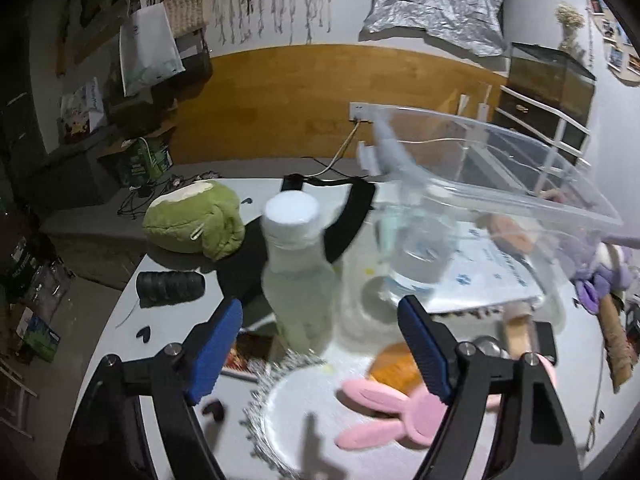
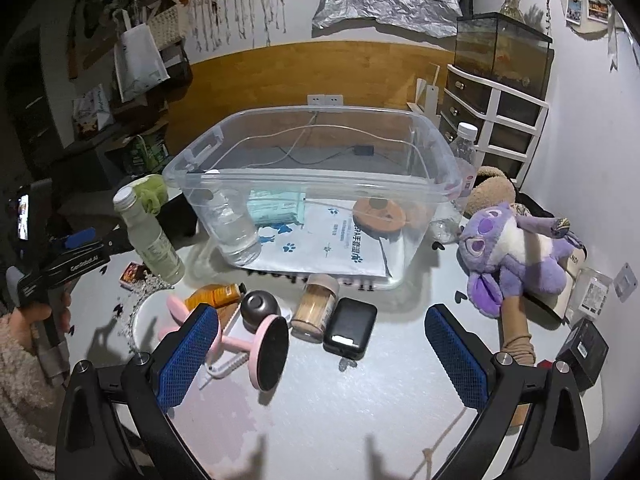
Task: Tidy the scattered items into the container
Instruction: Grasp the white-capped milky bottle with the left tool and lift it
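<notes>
The clear plastic bin (image 2: 312, 148) stands mid-table and holds a water bottle (image 2: 236, 232), a teal packet, a white paw-print pouch (image 2: 336, 244) and a brown disc. A bottle of pale green liquid with a white cap (image 1: 296, 264) stands upright just ahead of my left gripper (image 1: 322, 306), which is open, its blue pads wide of the bottle on both sides. My right gripper (image 2: 322, 312) is open over the table's front. Ahead of it lie a pink hand mirror (image 2: 268, 352), a black case (image 2: 351, 334), a toothpick jar (image 2: 314, 306) and an orange tube (image 2: 216, 295).
A purple plush (image 2: 516, 256) and a brown plush (image 2: 488, 192) lie right of the bin, a green plush (image 1: 196, 224) and black roll (image 1: 170, 286) to the left. A silver-rimmed plate (image 1: 304, 412) and pink bunny item (image 1: 392, 412) sit near the left gripper. A black box (image 2: 584, 352) is at the right edge.
</notes>
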Tool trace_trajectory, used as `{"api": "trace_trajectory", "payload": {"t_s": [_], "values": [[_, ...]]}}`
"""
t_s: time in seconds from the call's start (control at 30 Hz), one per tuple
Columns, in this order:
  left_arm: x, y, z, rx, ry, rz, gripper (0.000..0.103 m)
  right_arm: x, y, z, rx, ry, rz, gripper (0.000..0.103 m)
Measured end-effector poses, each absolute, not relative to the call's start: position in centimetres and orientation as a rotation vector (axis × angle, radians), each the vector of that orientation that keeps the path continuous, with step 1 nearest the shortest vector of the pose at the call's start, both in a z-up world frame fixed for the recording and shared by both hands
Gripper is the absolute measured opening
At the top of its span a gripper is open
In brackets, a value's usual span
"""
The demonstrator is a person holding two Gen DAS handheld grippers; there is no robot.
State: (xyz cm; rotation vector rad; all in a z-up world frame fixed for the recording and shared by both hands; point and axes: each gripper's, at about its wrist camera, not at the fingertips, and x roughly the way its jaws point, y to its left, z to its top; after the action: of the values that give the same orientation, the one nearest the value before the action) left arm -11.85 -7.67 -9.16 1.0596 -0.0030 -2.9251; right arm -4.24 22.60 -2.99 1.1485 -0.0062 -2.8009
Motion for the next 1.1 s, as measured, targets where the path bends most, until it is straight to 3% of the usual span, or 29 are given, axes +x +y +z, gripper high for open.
{"api": "trace_trajectory", "payload": {"t_s": [0.07,0.2,0.33,0.43,1.1], "values": [[-13.2,-8.5,-9.8,1.057,-0.028,-2.920,0.072,-4.7,22.1,-3.1,1.158,-0.014,-2.803,0.103],[-15.2,-9.0,-10.7,1.058,-0.087,-2.941,0.069,-5.7,20.5,-3.6,1.186,0.006,-2.795,0.103],[-16.7,-9.0,-11.6,1.094,-0.135,-2.971,0.051,-6.6,18.8,-4.3,1.213,0.040,-2.778,0.103],[-17.3,-9.5,-11.7,1.120,-0.115,-2.994,0.044,-7.2,17.6,-5.1,1.238,0.048,-2.760,0.103],[-16.1,-19.7,-11.8,1.145,0.317,-3.017,0.047,-10.4,12.3,-7.3,1.295,0.073,-2.643,0.103]]}}
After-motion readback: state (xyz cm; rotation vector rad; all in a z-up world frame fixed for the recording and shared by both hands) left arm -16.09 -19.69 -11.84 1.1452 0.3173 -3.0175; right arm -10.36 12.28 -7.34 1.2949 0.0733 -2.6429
